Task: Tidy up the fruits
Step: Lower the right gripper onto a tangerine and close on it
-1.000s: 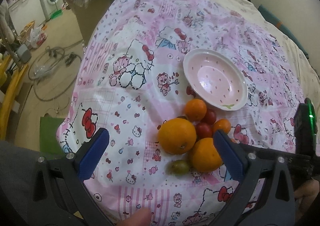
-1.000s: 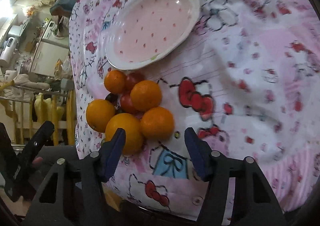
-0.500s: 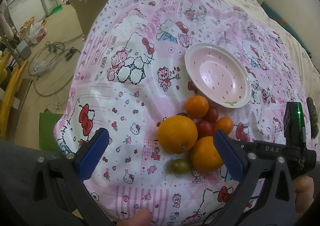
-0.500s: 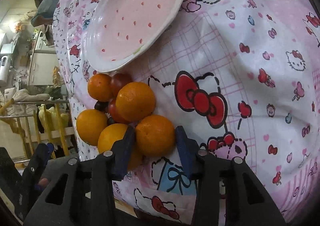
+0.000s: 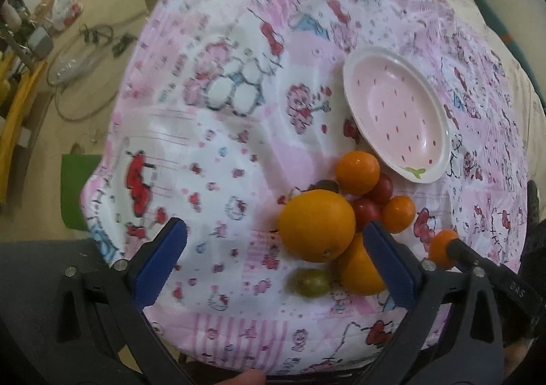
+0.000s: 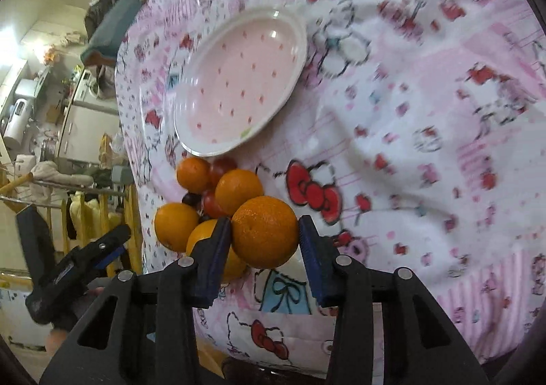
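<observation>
Pink cartoon-print quilt (image 6: 392,119) covers a bed; right gripper (image 6: 261,241) has just closed on a round orange mandarin (image 6: 264,231) at the pile's near edge; left gripper (image 5: 273,258) hangs wide; lift straight up, then lower gently into the pink speckled plate (image 6: 239,91) just beyond.

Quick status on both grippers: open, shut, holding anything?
Left gripper: open wide, jaws just narrowed slightly, holding nothing; poised over the fruit pile.
Right gripper: just closed on a small orange, pads against both its sides.
</observation>
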The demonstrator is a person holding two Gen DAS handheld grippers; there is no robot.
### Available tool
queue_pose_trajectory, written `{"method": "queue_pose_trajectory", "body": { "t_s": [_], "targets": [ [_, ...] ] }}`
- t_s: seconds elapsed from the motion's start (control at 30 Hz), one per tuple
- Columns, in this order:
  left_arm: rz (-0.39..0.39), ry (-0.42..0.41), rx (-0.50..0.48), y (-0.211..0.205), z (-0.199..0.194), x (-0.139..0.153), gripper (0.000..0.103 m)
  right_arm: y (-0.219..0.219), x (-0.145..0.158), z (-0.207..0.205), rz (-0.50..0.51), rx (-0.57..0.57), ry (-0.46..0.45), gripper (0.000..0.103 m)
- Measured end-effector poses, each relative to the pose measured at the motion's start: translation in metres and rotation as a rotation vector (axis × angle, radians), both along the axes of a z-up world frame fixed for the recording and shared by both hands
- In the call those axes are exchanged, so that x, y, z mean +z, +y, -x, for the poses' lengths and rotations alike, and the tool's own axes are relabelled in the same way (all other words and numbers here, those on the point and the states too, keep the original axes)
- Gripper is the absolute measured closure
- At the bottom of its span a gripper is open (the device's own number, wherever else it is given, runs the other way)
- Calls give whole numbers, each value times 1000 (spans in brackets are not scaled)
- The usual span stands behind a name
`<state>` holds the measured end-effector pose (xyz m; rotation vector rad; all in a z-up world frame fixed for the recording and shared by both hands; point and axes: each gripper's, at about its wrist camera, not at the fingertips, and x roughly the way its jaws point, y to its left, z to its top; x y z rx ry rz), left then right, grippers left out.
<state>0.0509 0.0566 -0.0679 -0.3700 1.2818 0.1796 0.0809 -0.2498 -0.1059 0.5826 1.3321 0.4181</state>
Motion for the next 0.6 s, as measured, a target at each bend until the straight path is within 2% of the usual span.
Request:
{"method": "queue_pose_trajectory", "body": {
  "t_s": [0.07, 0.17, 0.3, 0.47, 0.53, 0.6],
  "targets": [
    [-6, 21, -27, -11, -8, -5, 10, -4, 1, -2, -5, -11, -5, 61],
    [5, 48, -38, -25, -14, -13, 21, -10, 1, -1, -12, -21, -5, 61],
    [16, 85, -59, -44, -19, -26, 22, -12, 3, 0, -20, -29, -10, 61],
    [-40, 99, -59, -52, -23, -35, 23, -13, 8, 0, -29, -36, -28, 61],
    [-52, 102, -57, -52, -24, -37, 27, -13, 9, -1, -28, -35, -31, 61],
    [-63, 92, -54, -50, -25, -37, 38, -12, 8, -3, -23, -38, -27, 61]
  ]
}}
